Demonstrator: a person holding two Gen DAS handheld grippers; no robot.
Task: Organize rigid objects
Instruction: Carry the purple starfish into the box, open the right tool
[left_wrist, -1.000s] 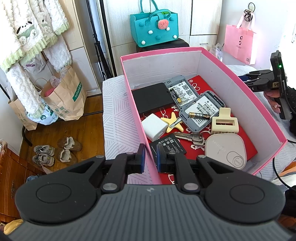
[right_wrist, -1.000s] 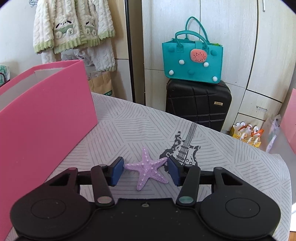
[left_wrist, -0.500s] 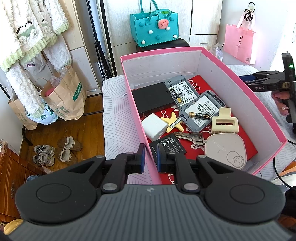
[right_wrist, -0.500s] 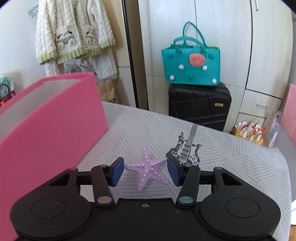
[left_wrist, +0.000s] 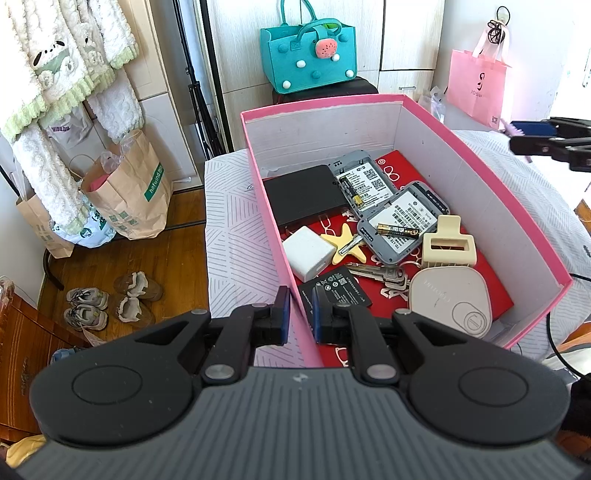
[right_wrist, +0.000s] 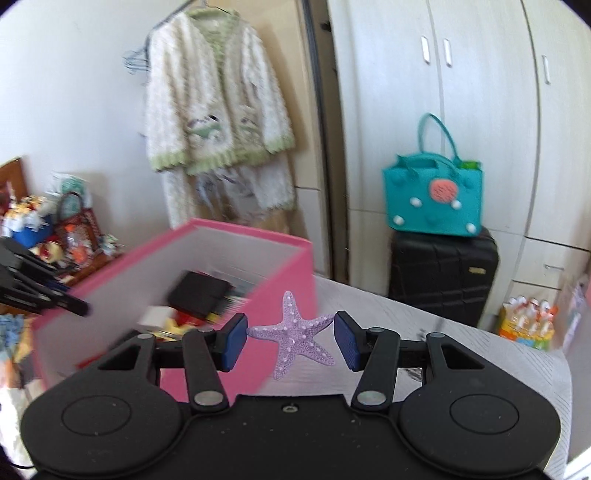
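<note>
My right gripper is shut on a purple starfish and holds it in the air beside the pink box, above the height of its rim. It also shows in the left wrist view, to the right of the box. My left gripper is shut on the near left wall of the pink box. Inside lie a black case, two grey devices, a white charger, a yellow starfish, keys and a beige clip.
The box stands on a patterned grey cloth over a table. A teal bag sits on a black suitcase behind. Paper bags and shoes are on the floor at left. A pink bag hangs at right.
My right gripper has lifted the purple starfish off the cloth and swung it up toward the box opening. My left gripper has stayed shut on the box wall.
</note>
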